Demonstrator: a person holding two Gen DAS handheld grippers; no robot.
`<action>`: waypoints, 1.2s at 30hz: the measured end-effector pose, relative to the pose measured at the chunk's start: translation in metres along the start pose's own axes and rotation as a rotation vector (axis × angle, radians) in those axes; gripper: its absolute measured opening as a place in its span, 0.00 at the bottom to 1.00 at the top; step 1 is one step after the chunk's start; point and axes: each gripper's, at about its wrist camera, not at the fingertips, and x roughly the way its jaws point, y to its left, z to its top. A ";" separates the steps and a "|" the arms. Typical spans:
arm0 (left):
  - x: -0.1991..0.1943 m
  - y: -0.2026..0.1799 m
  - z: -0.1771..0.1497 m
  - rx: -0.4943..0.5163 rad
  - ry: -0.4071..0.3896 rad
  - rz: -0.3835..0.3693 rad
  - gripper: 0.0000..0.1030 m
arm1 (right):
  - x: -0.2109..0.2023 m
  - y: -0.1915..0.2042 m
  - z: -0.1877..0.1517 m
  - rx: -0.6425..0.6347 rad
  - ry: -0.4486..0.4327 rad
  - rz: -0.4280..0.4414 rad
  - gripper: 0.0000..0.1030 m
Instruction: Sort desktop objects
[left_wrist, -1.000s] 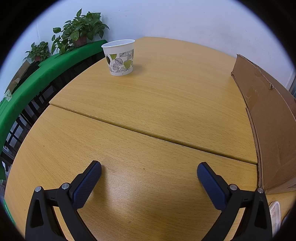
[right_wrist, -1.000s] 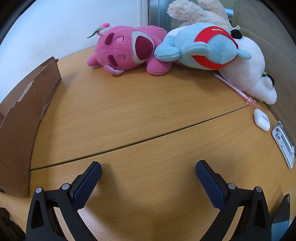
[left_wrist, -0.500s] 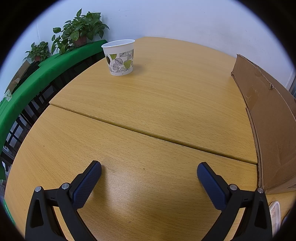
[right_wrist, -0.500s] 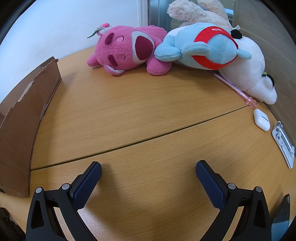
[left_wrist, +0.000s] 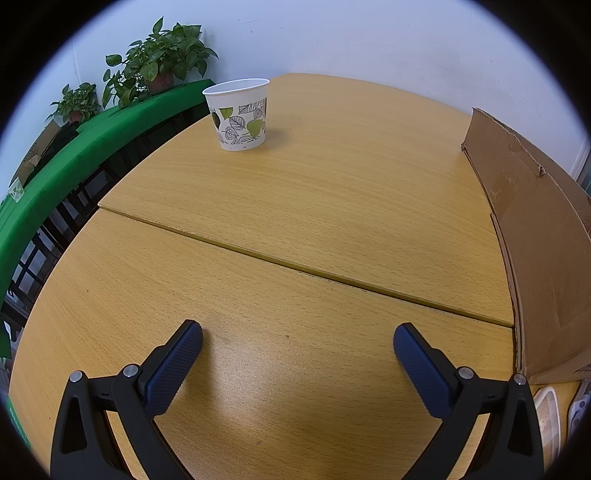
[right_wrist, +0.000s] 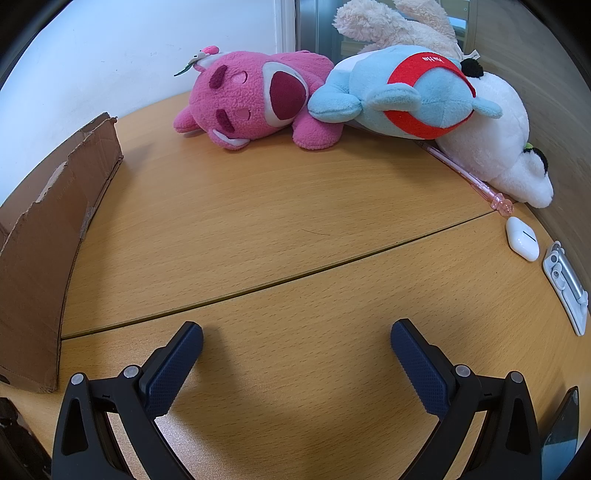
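Two tools, both spread wide, nothing between the pads. Left tool (left_wrist: 297, 350) low over the tan wooden worktop (left_wrist: 314, 206); leaf-printed white paper cup (left_wrist: 240, 112) upright, far left. Brown cardboard box (left_wrist: 543, 240) at right. Right tool (right_wrist: 296, 347) faces pink plush bear (right_wrist: 258, 99), blue-and-red plush (right_wrist: 402, 98), far; white earbud case (right_wrist: 522, 238) right.

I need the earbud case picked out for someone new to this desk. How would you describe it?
Find the pile of plush toys against the far right wall; a big white plush lies at its near end. A pink pen runs out from under it, and just past the pen's tip sits the earbud case. It is the only small, smooth, glossy white pebble there, unlike the flat grey metal bracket beside it.
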 end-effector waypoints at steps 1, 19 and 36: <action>0.000 0.000 0.000 0.000 0.000 0.000 1.00 | 0.000 0.000 0.000 0.000 0.000 0.000 1.00; 0.000 -0.001 0.000 0.001 0.000 -0.001 1.00 | -0.001 0.000 0.000 0.000 0.000 0.000 1.00; -0.013 -0.011 -0.008 0.035 -0.016 -0.025 0.99 | 0.001 0.003 -0.005 0.004 0.021 -0.004 1.00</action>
